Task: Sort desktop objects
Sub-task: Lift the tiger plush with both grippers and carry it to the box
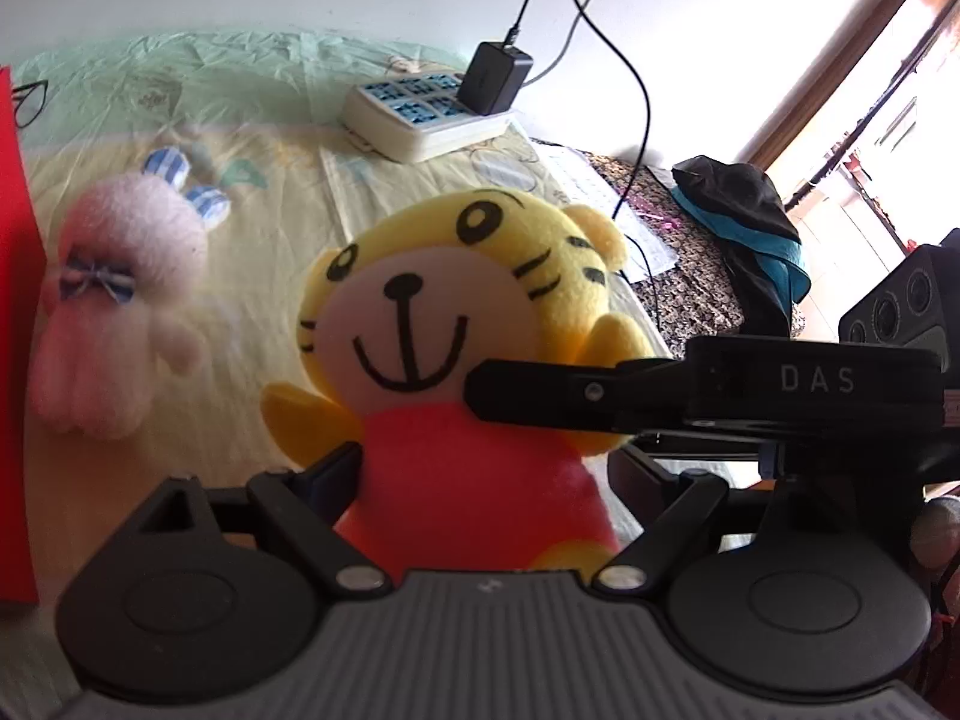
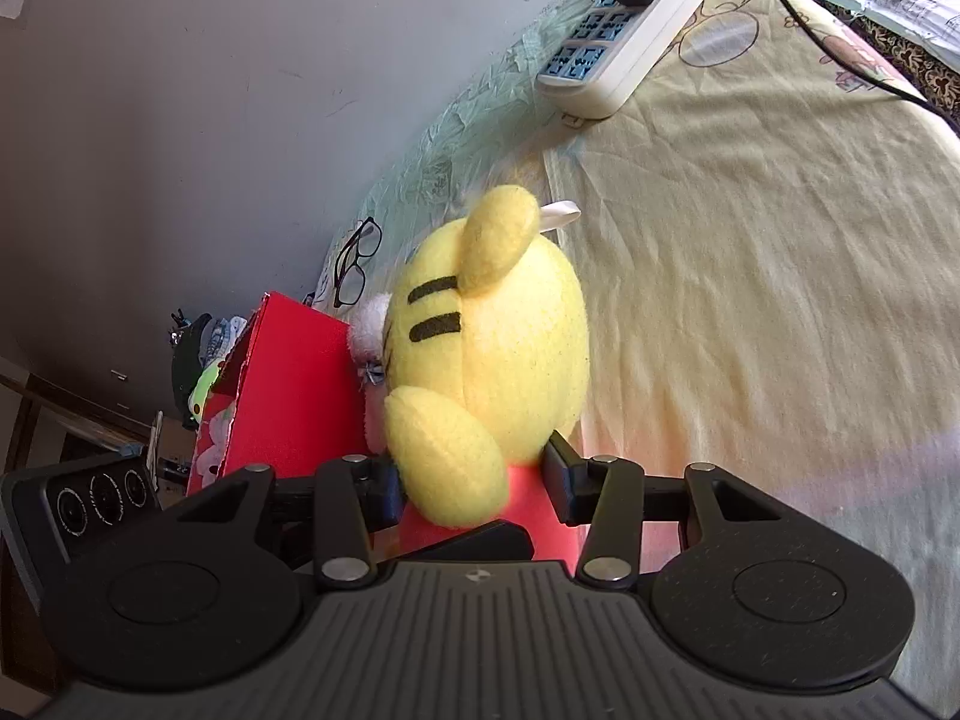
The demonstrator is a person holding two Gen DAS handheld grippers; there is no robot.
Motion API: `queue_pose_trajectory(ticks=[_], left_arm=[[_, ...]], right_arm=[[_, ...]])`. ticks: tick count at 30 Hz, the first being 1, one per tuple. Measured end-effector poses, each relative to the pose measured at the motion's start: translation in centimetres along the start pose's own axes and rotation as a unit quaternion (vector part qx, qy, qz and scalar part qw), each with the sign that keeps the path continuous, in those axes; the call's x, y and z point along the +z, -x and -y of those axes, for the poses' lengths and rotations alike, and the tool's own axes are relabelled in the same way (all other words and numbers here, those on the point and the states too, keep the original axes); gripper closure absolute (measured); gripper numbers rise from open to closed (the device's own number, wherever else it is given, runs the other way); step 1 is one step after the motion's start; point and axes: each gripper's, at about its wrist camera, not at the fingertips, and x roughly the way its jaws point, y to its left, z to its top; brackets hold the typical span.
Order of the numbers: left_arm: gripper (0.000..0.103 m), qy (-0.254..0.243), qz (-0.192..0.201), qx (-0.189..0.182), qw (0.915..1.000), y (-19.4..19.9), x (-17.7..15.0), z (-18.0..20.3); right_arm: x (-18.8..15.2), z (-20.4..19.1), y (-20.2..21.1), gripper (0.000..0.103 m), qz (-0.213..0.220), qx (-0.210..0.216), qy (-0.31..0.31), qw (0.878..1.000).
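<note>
A yellow tiger plush (image 1: 444,324) in a red shirt stands between the fingers of both grippers. My left gripper (image 1: 486,474) is shut on its red body from the front. My right gripper (image 2: 474,486) is shut on the same body from the side; the tiger plush (image 2: 492,336) shows its striped head and ear there. One right finger (image 1: 540,390) crosses the plush's neck in the left wrist view. A pink and white rabbit plush (image 1: 120,300) lies on the yellow cloth to the left. A red box (image 2: 282,384) stands just left of the tiger.
A white power strip (image 1: 420,114) with a black charger (image 1: 495,78) and cable lies at the back; it also shows in the right wrist view (image 2: 624,30). Black glasses (image 2: 357,264) lie near the wall. Dark clothes (image 1: 744,222) and papers (image 1: 576,180) lie to the right.
</note>
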Motion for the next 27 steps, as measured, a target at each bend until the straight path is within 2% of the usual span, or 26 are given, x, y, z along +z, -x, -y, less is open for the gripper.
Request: queue_pose_trajectory(ticks=[7, 14, 20, 24, 27], left_arm=[[0.016, -0.036, 0.037, -0.024, 0.9984, 2.8, 0.1, 1.2], [0.016, -0.080, 0.102, -0.037, 0.9909, 8.9, 1.0, -0.1], [0.016, -0.094, 0.152, -0.023, 0.9836, 15.0, 1.6, -4.2], [0.015, -0.097, 0.169, -0.013, 0.9808, 17.6, 1.8, -7.6], [0.016, -0.093, 0.175, -0.018, 0.9800, 18.9, 2.1, -10.4]], right_arm=[[-1.6, -3.8, 2.4, 0.056, 0.056, -0.017, 0.044, 0.997], [-2.7, -10.0, 2.7, 0.055, 0.121, -0.007, 0.086, 0.989], [-3.5, -16.2, -0.2, 0.055, 0.148, 0.012, 0.131, 0.980], [-4.2, -19.8, -3.2, 0.055, 0.157, 0.011, 0.160, 0.974], [-4.4, -21.7, -5.3, 0.055, 0.161, 0.006, 0.174, 0.972]])
